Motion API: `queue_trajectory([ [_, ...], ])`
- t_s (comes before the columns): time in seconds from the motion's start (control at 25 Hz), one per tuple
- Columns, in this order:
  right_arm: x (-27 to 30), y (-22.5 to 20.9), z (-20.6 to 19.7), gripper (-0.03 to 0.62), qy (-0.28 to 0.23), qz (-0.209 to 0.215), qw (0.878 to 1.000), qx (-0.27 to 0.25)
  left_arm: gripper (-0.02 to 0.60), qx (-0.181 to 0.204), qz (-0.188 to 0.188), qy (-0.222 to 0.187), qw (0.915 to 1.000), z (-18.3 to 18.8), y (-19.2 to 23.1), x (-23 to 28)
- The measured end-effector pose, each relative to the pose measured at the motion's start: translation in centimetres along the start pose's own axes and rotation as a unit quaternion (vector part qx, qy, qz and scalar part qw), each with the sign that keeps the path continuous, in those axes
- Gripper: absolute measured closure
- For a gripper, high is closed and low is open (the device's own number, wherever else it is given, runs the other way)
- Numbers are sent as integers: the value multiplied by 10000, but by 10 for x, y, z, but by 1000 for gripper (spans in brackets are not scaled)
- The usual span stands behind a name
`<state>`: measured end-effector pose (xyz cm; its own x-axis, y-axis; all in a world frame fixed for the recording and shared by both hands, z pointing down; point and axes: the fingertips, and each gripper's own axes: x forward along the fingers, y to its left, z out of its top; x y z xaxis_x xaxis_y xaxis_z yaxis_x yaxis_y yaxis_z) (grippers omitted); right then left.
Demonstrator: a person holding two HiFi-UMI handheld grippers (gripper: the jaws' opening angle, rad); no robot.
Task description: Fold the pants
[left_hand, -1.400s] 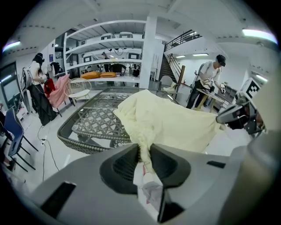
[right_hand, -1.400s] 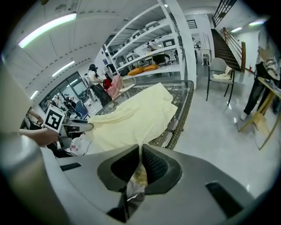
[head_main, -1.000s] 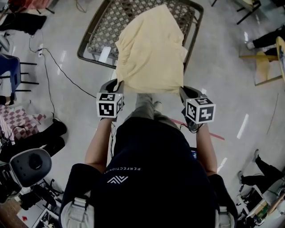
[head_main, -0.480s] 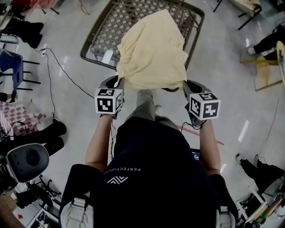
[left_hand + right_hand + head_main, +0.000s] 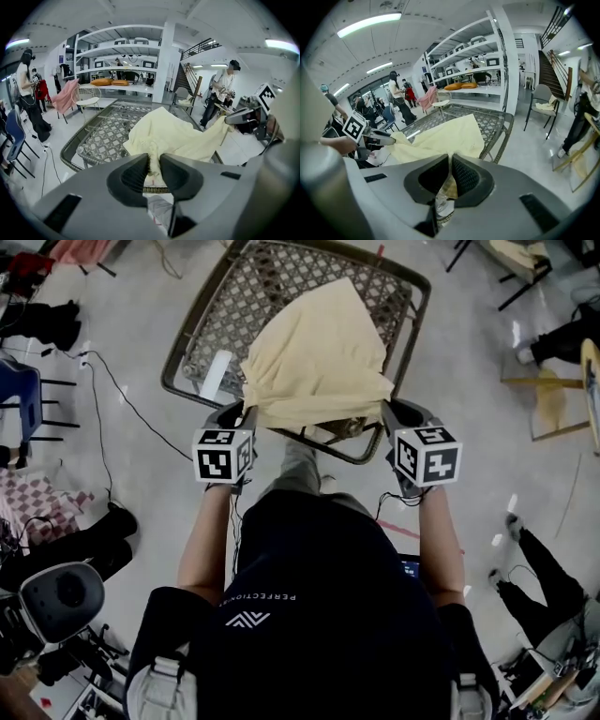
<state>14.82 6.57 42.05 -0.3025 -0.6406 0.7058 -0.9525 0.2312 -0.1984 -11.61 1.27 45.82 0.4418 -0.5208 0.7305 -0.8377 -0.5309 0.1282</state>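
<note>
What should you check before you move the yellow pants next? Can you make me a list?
1. Left gripper pinching the pants: ok.
2. Right gripper pinching the pants: ok.
3. Both held corners level: ok.
4. Far end resting on the table: ok.
5. Cloth smooth: not ok, it is bunched on the left side.
6. White thing on the table clear of the cloth: cannot tell.
</note>
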Motion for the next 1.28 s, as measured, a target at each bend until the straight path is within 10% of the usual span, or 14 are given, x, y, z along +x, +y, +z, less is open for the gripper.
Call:
queue_trajectory([
  [1.28, 160, -57, 124, 546, 414, -96, 9988, -228, 502, -742, 31, 343, 9966, 59, 70, 92],
])
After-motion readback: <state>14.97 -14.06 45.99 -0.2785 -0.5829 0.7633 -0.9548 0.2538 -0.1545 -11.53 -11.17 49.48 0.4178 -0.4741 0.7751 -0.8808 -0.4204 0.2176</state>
